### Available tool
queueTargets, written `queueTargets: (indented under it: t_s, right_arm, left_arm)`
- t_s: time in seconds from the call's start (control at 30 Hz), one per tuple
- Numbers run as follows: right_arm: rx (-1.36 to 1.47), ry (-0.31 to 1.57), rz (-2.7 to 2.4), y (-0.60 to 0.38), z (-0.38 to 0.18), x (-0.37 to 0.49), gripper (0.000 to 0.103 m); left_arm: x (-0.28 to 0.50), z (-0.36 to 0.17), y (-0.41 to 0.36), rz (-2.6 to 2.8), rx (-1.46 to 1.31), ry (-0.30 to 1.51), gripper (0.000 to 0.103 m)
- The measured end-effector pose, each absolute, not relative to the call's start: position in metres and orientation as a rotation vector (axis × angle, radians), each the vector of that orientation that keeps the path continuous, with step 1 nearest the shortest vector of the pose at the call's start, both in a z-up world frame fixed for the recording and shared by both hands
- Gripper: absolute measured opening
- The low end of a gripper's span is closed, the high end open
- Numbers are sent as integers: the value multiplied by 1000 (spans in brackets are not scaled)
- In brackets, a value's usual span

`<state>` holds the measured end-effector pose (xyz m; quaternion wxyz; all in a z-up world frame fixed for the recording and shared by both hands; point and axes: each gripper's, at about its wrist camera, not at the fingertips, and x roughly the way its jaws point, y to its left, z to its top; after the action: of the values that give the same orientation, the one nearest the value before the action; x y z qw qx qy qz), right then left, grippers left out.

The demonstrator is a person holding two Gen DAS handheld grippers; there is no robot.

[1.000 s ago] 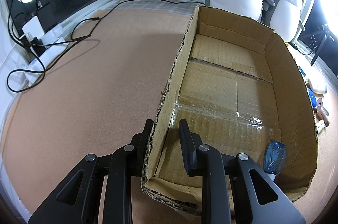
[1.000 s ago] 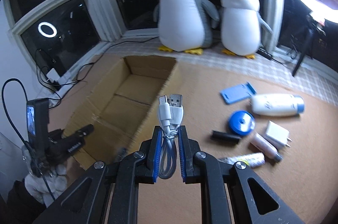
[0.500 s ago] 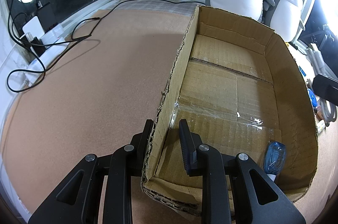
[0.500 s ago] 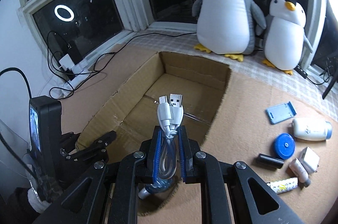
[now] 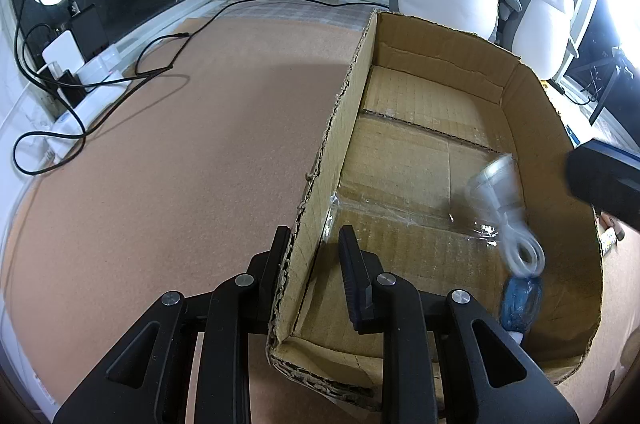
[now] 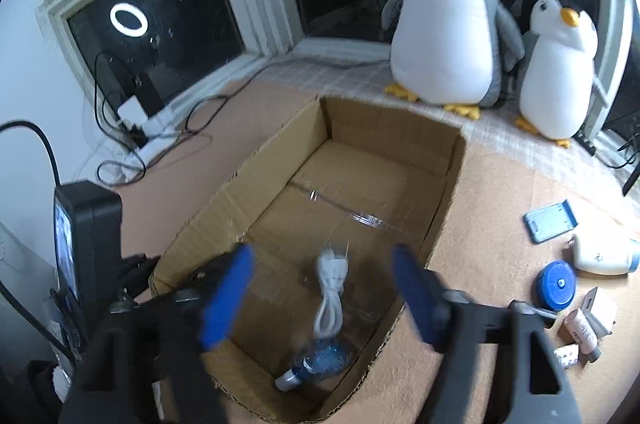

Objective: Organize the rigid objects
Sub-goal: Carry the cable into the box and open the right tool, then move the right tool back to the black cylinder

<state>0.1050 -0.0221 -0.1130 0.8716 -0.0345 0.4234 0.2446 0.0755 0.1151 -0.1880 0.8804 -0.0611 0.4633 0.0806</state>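
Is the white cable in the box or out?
In: the coiled white cable lies inside the brown cardboard box, beside a blue bottle.

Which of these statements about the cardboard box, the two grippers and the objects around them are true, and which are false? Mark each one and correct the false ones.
1. The right gripper is open, holding nothing. True.
2. The white USB cable is inside the cardboard box. True.
3. The left gripper grips a blue bottle. False: its fingers straddle the box's side wall; the blue bottle lies in the box.
4. The round blue container is inside the box. False: it lies on the floor outside, right of the box.
5. Two plush penguins stand behind the box. True.
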Motion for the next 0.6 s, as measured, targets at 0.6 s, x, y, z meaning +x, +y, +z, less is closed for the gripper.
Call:
queueTargets:
  t_s: [0.6]
  right_arm:
    - [2,887,477,-67,-103,99,73]
  left_arm:
    - [77,-187,117,171,-124,968,23]
